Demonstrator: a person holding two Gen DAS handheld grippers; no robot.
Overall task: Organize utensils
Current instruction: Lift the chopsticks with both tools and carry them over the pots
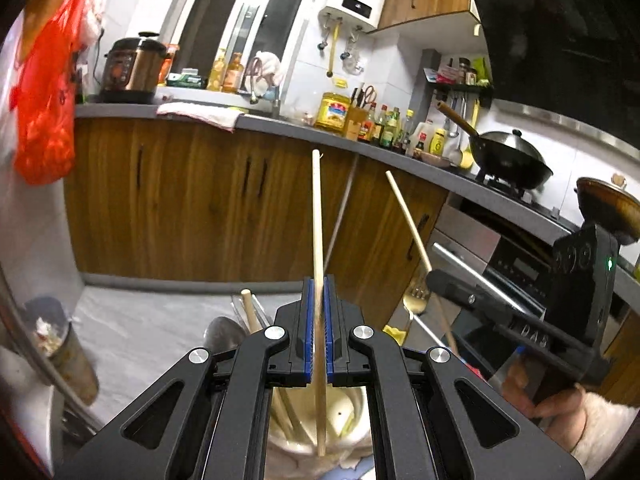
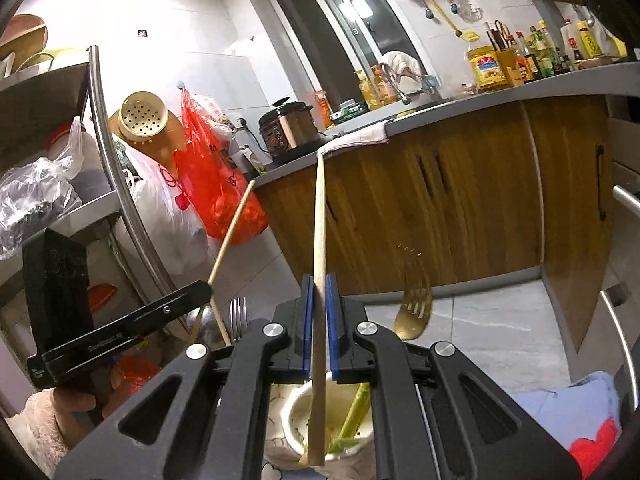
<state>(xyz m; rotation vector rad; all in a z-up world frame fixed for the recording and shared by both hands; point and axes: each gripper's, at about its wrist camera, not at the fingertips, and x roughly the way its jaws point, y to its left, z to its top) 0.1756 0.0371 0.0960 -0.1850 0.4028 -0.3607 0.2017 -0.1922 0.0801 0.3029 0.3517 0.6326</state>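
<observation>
While the wooden cabinets (image 1: 208, 200) and the grey surface (image 1: 280, 124) above them fill the background, both tongs are held in the air over a cream holder, each clamped on one chopstick. On the surface stand a pressure cooker (image 1: 134, 68), a row of bottles (image 1: 392, 128) and a black wok (image 1: 508, 160), with a red bag (image 1: 44, 120) hanging at the left. The left tongs (image 1: 318, 320) are closed, blue pads pressing a pale chopstick (image 1: 317, 216) that stands nearly upright, its lower end hanging inside the holder (image 1: 344, 412) below. In that view the right tool sits to the right, gripped by a hand (image 1: 560, 404) in a fuzzy white sleeve, its stick (image 1: 408, 220) leaning left at the top. The right tongs (image 2: 319, 320) are likewise shut on a chopstick (image 2: 320, 220), upright, its lower end over a cup (image 2: 296, 420) that holds green-handled utensils. Seen from the right wrist, the left tool's stick (image 2: 232, 228) slants up to the right. A gold fork (image 2: 414, 312) stands just right of the right tongs, tines up and blurred, and a steel fork (image 2: 238, 316) stands to their left.
</observation>
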